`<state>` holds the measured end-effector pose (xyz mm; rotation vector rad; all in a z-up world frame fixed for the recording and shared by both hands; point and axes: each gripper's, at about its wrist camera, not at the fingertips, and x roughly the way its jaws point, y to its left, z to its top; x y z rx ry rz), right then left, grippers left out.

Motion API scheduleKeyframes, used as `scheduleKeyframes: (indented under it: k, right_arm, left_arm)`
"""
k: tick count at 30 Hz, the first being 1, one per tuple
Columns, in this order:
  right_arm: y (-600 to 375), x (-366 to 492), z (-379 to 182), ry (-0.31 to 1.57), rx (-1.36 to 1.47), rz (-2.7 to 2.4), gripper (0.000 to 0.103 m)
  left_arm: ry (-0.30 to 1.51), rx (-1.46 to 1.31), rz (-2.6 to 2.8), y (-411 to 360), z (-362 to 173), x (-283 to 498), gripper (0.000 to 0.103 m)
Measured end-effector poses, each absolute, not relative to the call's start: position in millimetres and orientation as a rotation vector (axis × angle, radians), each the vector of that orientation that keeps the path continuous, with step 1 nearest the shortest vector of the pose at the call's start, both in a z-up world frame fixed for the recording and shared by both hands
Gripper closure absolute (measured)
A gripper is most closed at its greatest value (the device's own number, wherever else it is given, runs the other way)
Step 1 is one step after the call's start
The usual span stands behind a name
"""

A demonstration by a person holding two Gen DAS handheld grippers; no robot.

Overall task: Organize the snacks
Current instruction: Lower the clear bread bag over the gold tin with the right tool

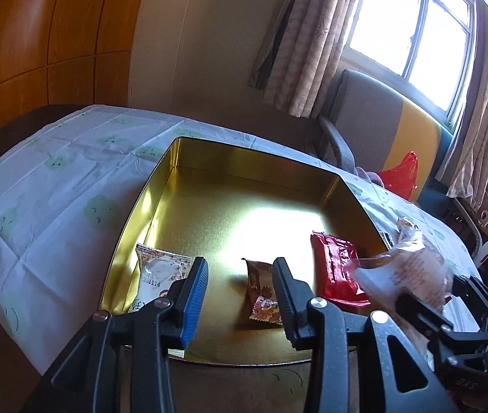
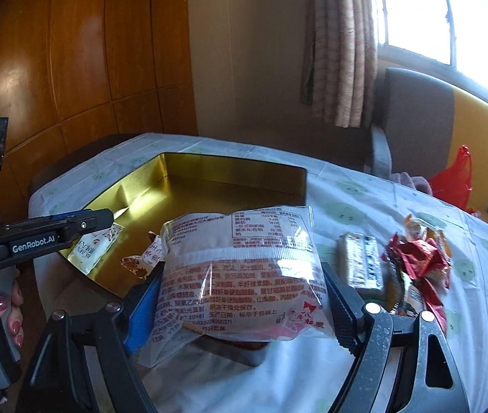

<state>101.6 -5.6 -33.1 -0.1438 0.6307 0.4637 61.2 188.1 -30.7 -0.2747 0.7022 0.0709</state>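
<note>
Jaws: left gripper (image 1: 240, 296) parted, empty; right gripper (image 2: 244, 296) clamps 1 clear packet (image 2: 240, 272). Gold tin (image 1: 161, 179): 3 packets.

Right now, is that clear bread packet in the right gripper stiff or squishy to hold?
Probably squishy: the clear bread packet bulges between the right gripper fingers, and its film wrinkles. Likely light, since its loose end hangs out unsupported without sagging far. The glossy film could be slippery.

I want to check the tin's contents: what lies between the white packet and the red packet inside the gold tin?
A small brown snack packet lies between the white packet and the red packet on the gold tin's floor, seen in the left wrist view.
</note>
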Motion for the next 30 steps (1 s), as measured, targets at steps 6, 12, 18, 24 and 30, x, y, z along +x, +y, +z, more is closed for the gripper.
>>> scheduleKeyframes:
  k: [6, 12, 18, 24, 30]
  right_arm:
    - [16, 119, -40, 0.665, -0.164, 0.493, 0.019]
    - [44, 143, -57, 0.751, -0.187, 0.522, 0.015]
    - [28, 137, -48, 0.704, -0.083, 0.494, 0.007]
    - [20, 124, -40, 0.738, -0.116, 0.518, 0.028]
    - [39, 152, -44, 0.821, -0.079, 0.558, 0.029]
  left_arm:
    - [0.671, -0.291, 0.072, 190, -25, 56, 0.063]
    - [0.650, -0.322, 0.099, 198, -22, 53, 0.062]
    - [0.641, -0.333, 0.108, 201, -21, 51, 0.062]
    - [0.629, -0.338, 0.108, 200, -21, 49, 0.062]
    - [0.623, -0.337, 0.116, 199, -20, 48, 0.062]
